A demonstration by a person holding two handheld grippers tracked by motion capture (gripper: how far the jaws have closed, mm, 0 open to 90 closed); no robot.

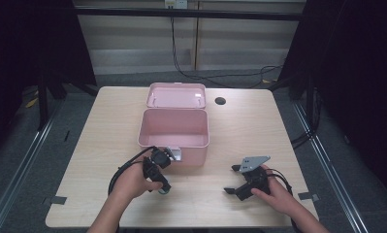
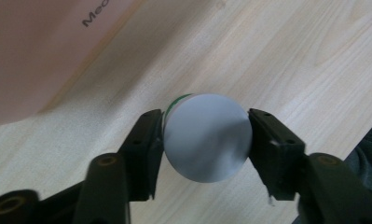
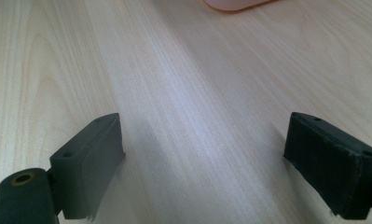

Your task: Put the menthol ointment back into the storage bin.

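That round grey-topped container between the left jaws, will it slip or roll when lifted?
The container looks rigid and likely light. Its smooth curved side meets the left hand-held gripper pads along narrow lines, so it may twist or slip. Laid on its side on the table, it would probably roll.

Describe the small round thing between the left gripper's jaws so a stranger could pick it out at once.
Start at the open pink box in the middle of the wooden table. Just in front of its near left corner, the left gripper is shut on a small round container. Its flat grey top and thin green rim set it apart.
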